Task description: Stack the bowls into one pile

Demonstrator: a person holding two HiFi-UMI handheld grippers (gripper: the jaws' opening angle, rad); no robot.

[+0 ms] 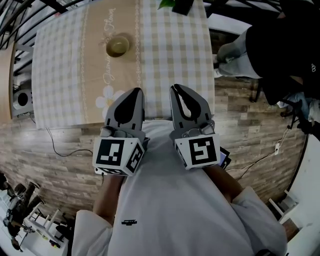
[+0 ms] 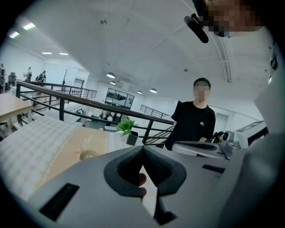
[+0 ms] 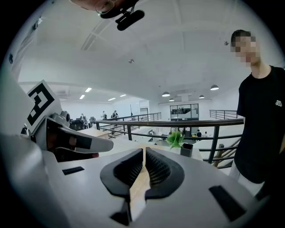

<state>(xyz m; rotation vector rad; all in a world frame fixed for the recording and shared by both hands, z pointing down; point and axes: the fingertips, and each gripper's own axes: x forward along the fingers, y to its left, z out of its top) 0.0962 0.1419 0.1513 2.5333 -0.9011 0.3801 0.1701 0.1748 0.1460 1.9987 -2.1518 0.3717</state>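
Left gripper (image 1: 136, 94) and right gripper (image 1: 176, 91) are held at frame centre, near the body, apparently a standby posture. Both sets of fingers are pressed together, holding nothing. One bowl (image 1: 118, 46) rests upper left on the surface (image 1: 60, 75), well apart.

Plant (image 1: 166, 4) cut by top edge; bowl (image 1: 118, 46) count unreadable

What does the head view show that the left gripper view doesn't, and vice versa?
Only the head view: the wood-plank floor and the marker cubes on the left gripper and right gripper.

Only the left gripper view: the ceiling lights and, close up, its own fingers shut on nothing.

Both: the checked tablecloth, one olive bowl on it, the potted plant, and the bystander in black.
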